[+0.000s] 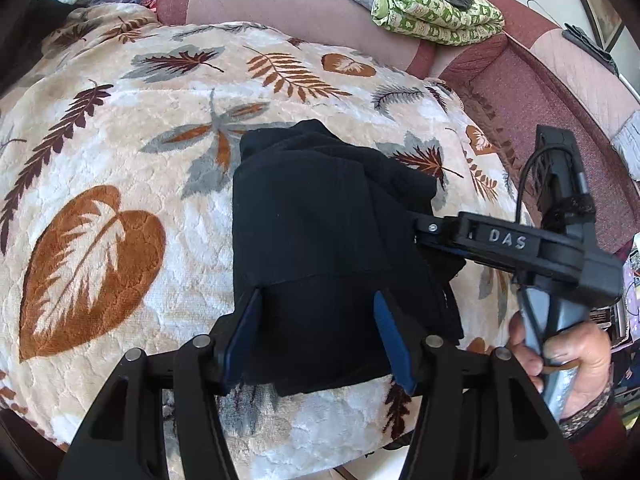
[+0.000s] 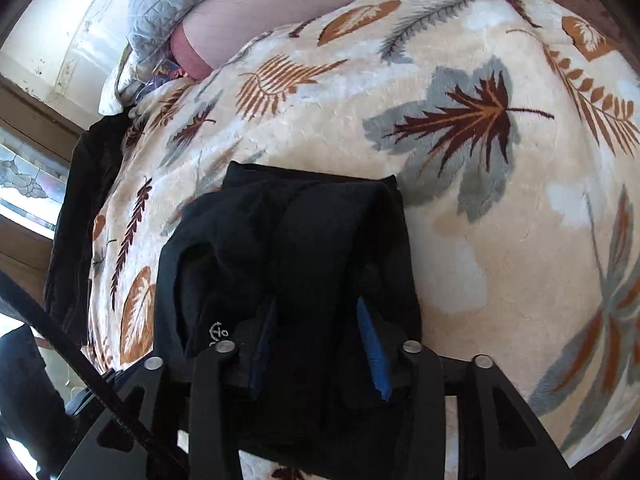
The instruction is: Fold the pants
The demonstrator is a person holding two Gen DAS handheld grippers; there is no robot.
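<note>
A pair of black pants [image 1: 320, 240] lay folded into a compact, thick bundle on a plush cream blanket [image 1: 120, 152] printed with rust, maroon and grey leaves. The blanket covered a soft, rounded surface, and behind it ran a maroon and pink sofa [image 1: 520, 72].

Seen from the left wrist camera, the left tongs [image 1: 318, 336] hovered at the near edge of the bundle. Their two blue-padded fingers [image 1: 244, 336] stood apart, one on each side of the dark cloth, which filled the gap between them; they were spread wide and did not look pinched on anything. At the right of this view, the right tongs [image 1: 420, 234] reached in sideways against the bundle's right edge, their tips lost against the black fabric. A bare hand [image 1: 568, 356] held that tool by its handle.

From the right wrist camera, the right tongs [image 2: 320, 340] sat low over the pants [image 2: 288, 248], with folds of dark cloth lying between and around their blue pads [image 2: 374, 352]. The pads stood apart, but whether they were clamping the fabric could not be told. A small white anchor emblem [image 2: 218, 332] showed on the cloth beside the left pad.

A folded green patterned cloth [image 1: 432, 8] rested on the sofa back, well apart from the pants. A grey quilted cushion [image 2: 168, 4] lay at the far end of the blanket.
</note>
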